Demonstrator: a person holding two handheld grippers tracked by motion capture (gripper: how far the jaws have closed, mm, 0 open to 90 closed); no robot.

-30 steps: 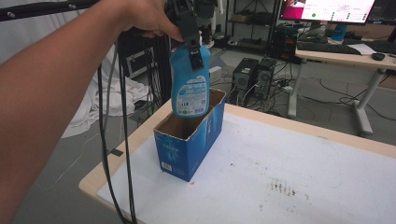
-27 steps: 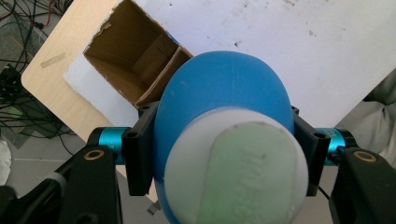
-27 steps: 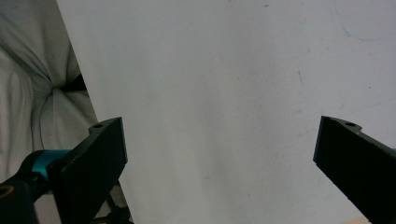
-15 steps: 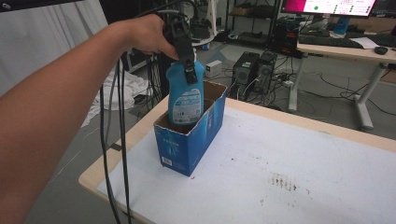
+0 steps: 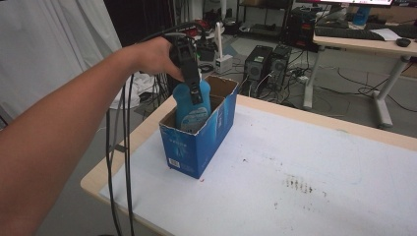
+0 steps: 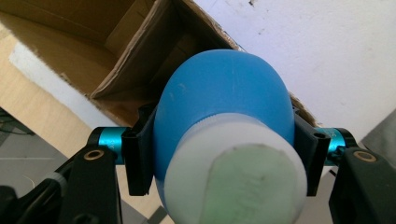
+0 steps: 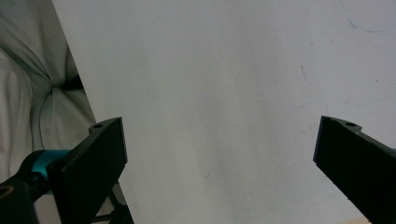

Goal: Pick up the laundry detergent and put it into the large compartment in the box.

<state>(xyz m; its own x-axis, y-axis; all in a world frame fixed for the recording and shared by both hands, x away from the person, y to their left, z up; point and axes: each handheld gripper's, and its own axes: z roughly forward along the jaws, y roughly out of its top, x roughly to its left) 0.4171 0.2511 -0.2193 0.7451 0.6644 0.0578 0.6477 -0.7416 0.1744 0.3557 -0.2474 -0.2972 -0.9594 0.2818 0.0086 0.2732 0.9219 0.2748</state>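
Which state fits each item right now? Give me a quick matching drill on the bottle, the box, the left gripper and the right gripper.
Things:
1. bottle
2. box
3. left gripper
4. right gripper

States:
A. open, nothing between its jaws
B. stands open-topped on the table
C. partly down inside the cardboard
D. shut on the blue plastic below the white cap

Pairs: 1-C, 2-B, 3-D, 4-A
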